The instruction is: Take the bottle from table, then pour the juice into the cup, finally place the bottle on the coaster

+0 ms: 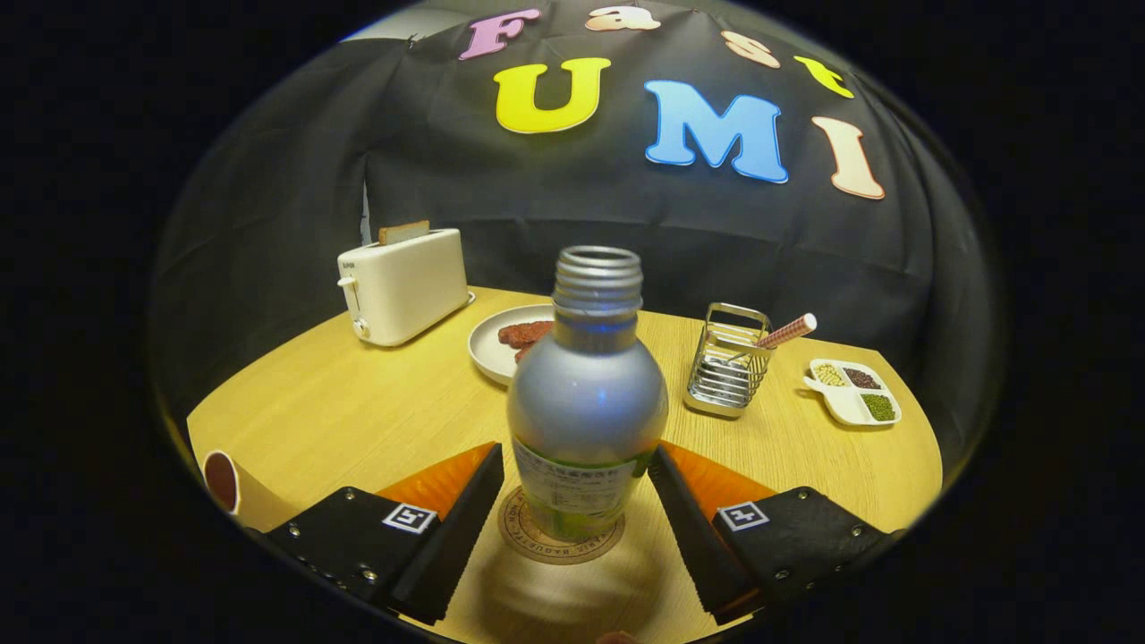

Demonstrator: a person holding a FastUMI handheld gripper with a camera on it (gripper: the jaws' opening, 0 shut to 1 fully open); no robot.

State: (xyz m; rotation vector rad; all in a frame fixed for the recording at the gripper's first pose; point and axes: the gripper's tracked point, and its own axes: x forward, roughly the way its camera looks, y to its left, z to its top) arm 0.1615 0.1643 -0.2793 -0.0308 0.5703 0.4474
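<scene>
Bottle stands upright, uncapped, on coaster, between fingers of gripper; jaws spread, gaps on both sides. Cup well left of bottle. Judgement: placement apparently done; only withdrawal left.

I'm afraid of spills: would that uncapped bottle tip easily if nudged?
Probably: the bottle is tall, bulges above a narrower base on the coaster, and looks nearly empty, so likely light. Its open mouth would leak any remainder. The gripper fingers flank it, apparently apart.

Black cloth wall, wooden table
</scene>
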